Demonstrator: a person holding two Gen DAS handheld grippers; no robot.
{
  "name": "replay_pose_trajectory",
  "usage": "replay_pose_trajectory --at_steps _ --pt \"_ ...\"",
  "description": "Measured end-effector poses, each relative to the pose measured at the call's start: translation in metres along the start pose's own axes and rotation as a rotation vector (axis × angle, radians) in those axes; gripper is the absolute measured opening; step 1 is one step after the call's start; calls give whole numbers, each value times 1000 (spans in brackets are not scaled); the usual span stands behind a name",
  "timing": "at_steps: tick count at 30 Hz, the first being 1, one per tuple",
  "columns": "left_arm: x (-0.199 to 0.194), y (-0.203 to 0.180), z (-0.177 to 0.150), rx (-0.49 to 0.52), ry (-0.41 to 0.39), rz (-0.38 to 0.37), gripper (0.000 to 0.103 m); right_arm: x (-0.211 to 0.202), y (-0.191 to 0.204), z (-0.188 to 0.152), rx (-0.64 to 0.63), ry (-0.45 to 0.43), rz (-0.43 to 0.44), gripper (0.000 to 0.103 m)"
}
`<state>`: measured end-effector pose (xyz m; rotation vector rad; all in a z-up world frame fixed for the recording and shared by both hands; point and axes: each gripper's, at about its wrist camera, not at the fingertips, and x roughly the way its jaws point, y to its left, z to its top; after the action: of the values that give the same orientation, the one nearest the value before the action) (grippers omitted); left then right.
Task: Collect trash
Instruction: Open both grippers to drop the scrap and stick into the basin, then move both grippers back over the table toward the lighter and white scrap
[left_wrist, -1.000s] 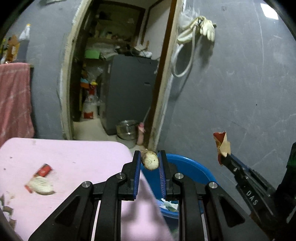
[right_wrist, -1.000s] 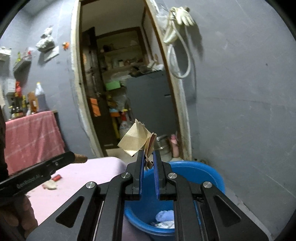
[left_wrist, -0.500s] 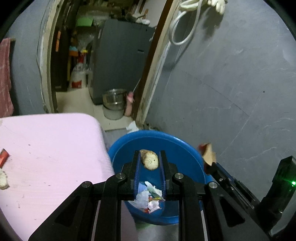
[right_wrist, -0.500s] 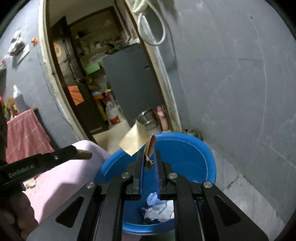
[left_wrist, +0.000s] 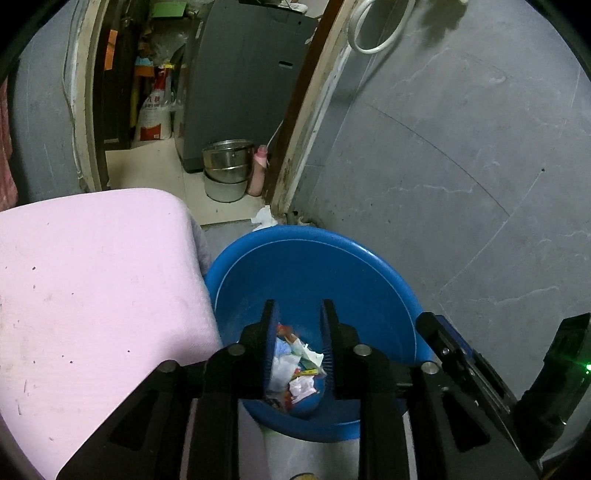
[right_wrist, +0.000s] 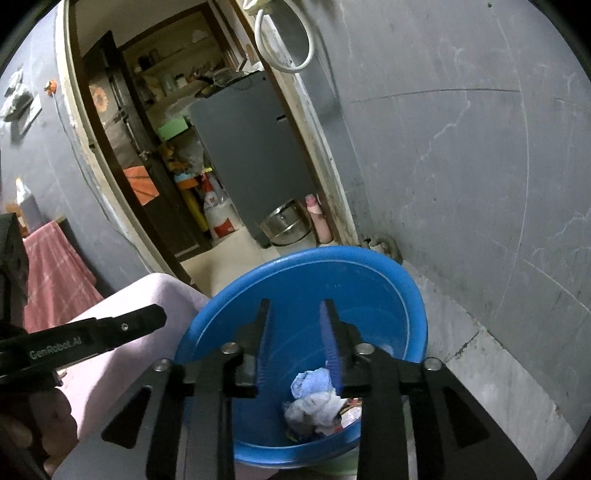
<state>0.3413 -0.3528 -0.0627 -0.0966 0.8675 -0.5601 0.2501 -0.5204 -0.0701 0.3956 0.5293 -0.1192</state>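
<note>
Trash (left_wrist: 295, 363) of crumpled paper and wrappers lies heaped at the bottom of a blue basin (left_wrist: 332, 266) standing on the floor beside a pink-covered table (left_wrist: 92, 280). Left gripper (left_wrist: 297, 314) and right gripper (right_wrist: 295, 314) hang over the basin, jaws opening, nothing between the fingers of either.

Open basin (left_wrist: 369, 273) btwn table (left_wrist: 92, 277), wall (left_wrist: 461, 166)
</note>
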Motion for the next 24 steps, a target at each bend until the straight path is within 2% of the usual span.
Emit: replay_pose_trajectory --at_steps 3,6,8,11,16,18,19,22,24 --pt "-7 3 0 -14 -25 -8 31 -3 2 0 -6 -16 -6 26" --pt "-19 6 0 -8 -44 -1 35 -11 6 0 -11 -50 -2 33" --pt "-26 9 0 -4 -56 7 37 -15 9 1 -11 -71 7 46" --pt "-42 17 1 -10 -83 22 38 -23 14 0 -16 -101 24 48" --pt "-76 31 1 -12 -153 57 48 -40 27 -1 -34 -146 43 54" --pt "-92 39 -1 -6 -182 80 52 -48 35 -1 -43 -167 46 66" --pt "-100 43 -3 -5 -197 91 54 -50 38 0 -43 -174 50 75" --pt "-123 55 -7 -6 -245 117 62 -64 52 1 -31 -211 79 82" --pt "-138 63 -10 -5 -278 137 73 -70 63 2 -37 -227 90 86"
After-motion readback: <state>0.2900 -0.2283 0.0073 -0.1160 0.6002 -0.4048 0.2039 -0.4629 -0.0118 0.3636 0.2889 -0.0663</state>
